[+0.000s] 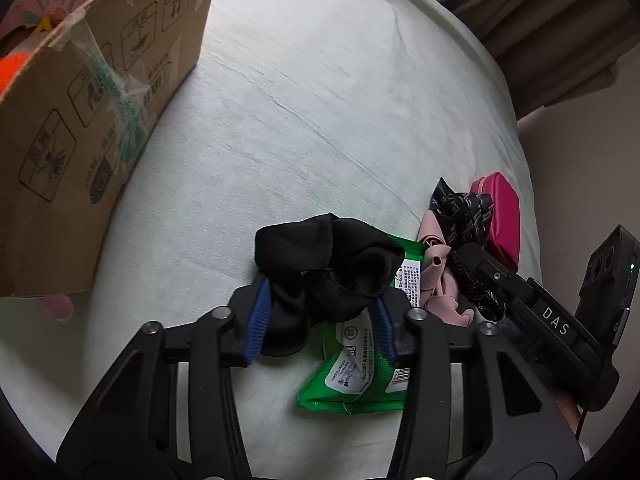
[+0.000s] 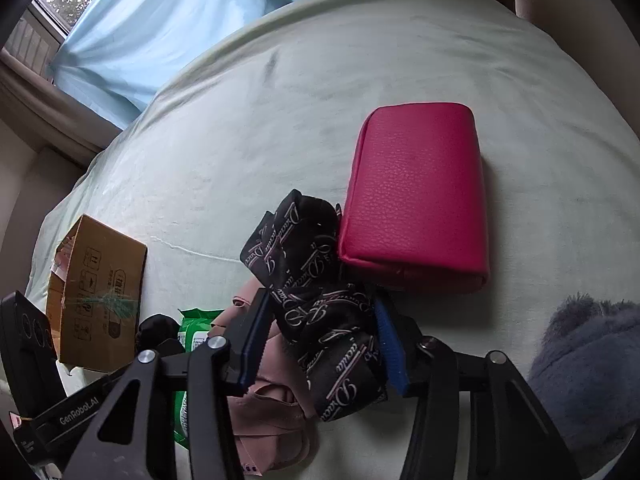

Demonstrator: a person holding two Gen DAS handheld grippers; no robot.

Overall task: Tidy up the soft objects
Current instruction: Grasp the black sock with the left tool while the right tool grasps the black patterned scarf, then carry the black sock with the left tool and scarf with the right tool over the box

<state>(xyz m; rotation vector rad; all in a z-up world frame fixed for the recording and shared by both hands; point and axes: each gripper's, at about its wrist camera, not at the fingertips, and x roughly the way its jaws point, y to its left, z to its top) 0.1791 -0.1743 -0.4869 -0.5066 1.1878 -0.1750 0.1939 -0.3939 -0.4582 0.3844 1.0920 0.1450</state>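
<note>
My left gripper (image 1: 320, 316) has its blue pads on either side of a crumpled black cloth (image 1: 324, 264), which lies partly on a green wet-wipe pack (image 1: 360, 376). My right gripper (image 2: 320, 344) has its pads around a black ribbon bow with script lettering (image 2: 316, 280), over a pink cloth (image 2: 268, 412). A magenta pouch (image 2: 416, 192) lies just beyond the bow, touching it. The bow (image 1: 460, 208), the pink cloth (image 1: 436, 276) and the pouch (image 1: 500, 212) also show in the left wrist view. Both grippers look closed on their items.
An open cardboard box (image 1: 80, 128) stands on the pale green bed sheet (image 1: 320, 100) at the left; it also shows in the right wrist view (image 2: 100, 292). A grey fuzzy item (image 2: 592, 368) lies at the right. Curtains (image 1: 540, 12) and a window (image 2: 48, 12) lie beyond the bed's edge.
</note>
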